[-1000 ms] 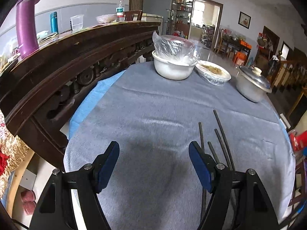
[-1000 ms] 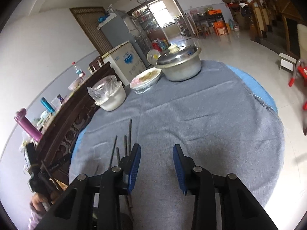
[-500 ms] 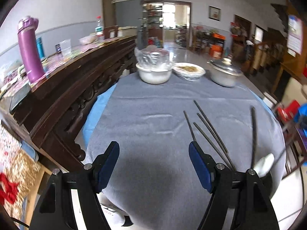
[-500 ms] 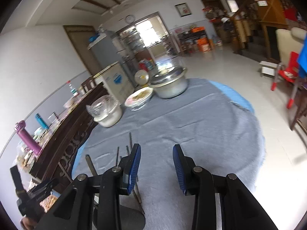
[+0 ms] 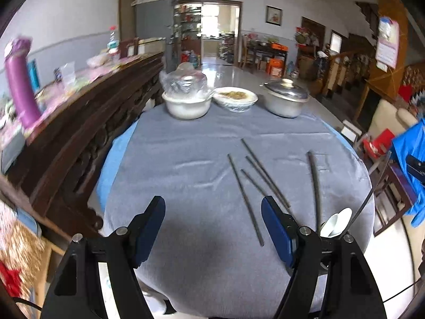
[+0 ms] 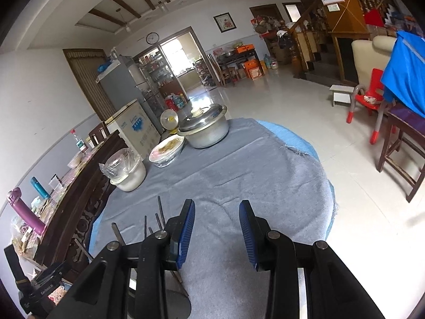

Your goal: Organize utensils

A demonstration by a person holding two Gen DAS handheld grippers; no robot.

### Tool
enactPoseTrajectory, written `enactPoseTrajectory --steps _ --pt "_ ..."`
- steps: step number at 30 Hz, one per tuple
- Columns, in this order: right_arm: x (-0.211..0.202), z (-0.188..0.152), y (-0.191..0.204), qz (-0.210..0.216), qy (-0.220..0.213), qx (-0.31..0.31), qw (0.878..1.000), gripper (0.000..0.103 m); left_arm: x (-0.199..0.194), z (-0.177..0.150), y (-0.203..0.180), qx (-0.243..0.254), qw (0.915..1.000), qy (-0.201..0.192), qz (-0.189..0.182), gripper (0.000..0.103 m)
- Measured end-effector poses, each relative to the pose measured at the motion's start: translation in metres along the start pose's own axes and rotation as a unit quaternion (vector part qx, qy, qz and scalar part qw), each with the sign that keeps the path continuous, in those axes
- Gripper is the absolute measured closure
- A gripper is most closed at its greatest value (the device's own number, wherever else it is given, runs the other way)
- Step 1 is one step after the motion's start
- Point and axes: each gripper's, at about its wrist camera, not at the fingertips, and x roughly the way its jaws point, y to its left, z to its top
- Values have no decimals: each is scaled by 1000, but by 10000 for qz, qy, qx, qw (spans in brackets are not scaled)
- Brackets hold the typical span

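Several dark chopsticks (image 5: pixel 245 194) lie scattered on the grey cloth of the round table (image 5: pixel 186 159), right of centre in the left wrist view. A longer dark handle (image 5: pixel 314 183) lies further right, with a white spoon (image 5: pixel 336 222) at its near end. My left gripper (image 5: pixel 212 228) is open and empty, above the near table edge, left of the chopsticks. My right gripper (image 6: pixel 216 231) is open and empty above the cloth; the chopstick tips (image 6: pixel 159 211) show just left of its left finger.
At the table's far side stand a white bowl covered with plastic (image 5: pixel 187 101), a wrapped plate of food (image 5: pixel 235 98) and a lidded metal pot (image 5: pixel 285 101). A dark carved wooden sideboard (image 5: pixel 79 122) runs along the left. Chairs (image 6: pixel 398 143) stand to the right.
Both grippers have pulled back and up from the table, so more of the cloth and room shows. The long handle and white spoon have come into the left view. Both stay open.
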Motion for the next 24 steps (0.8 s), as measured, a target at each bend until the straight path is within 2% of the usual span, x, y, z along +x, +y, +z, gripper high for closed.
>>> enactPoseTrajectory --steps 3,7,12,15,20,24 --pt "9 3 3 61 52 -49 10000 66 2 9 -14 309 9994 -4 159 28" --pt "25 10 6 221 103 -206 9995 66 5 10 -12 229 9995 -12 197 28" --pt "43 20 1 647 180 -209 9975 66 16 9 14 -567 9979 239 220 28" --pt "51 24 -4 868 284 -204 9956 66 19 12 26 -936 9950 204 289 28" --pt "73 35 -5 1121 695 -232 9910 66 40 11 34 -1305 9907 218 303 28" --pt "83 48 -1 1081 803 -427 9900 66 59 7 37 -1556 9875 178 168 28"
